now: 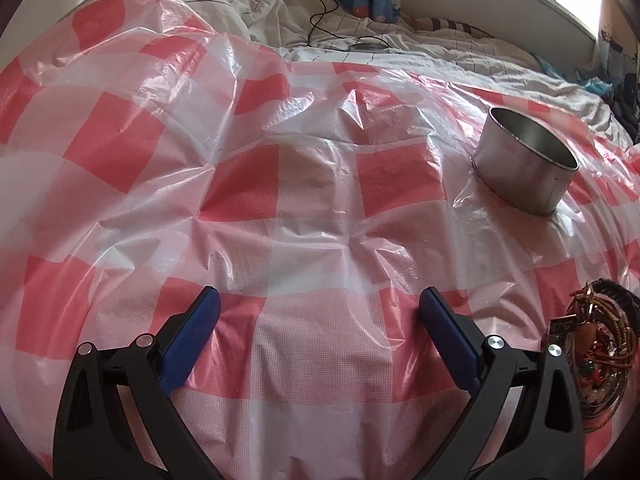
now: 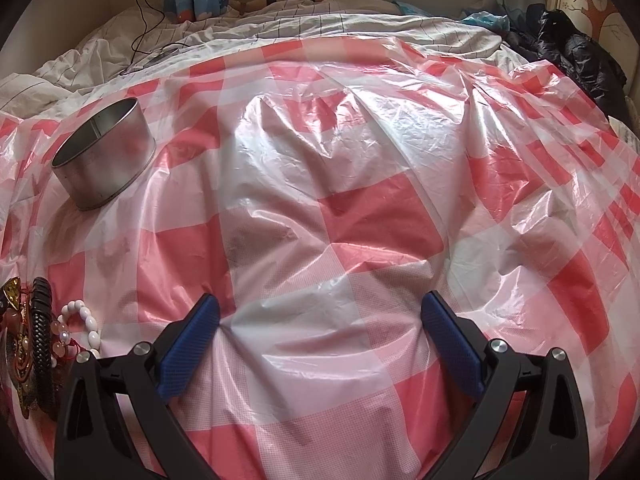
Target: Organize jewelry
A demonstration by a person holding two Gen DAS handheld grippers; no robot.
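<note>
Two grippers, the left gripper (image 1: 319,308) and the right gripper (image 2: 320,314), hang spread wide and empty over the checked plastic sheet (image 1: 304,184). No piece looks moved yet, so the first pick is still to come. The metal tin (image 2: 105,156) is the landmark; the jewelry pile (image 2: 30,340) lies nearer than it, well apart, so next one gripper must close on one piece there.

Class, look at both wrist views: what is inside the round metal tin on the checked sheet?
The metal tin stands open, lidless. Only its bare inner wall shows; no jewelry is visible inside. Its floor is hidden by the near wall in both views, so emptiness cannot be confirmed.
</note>
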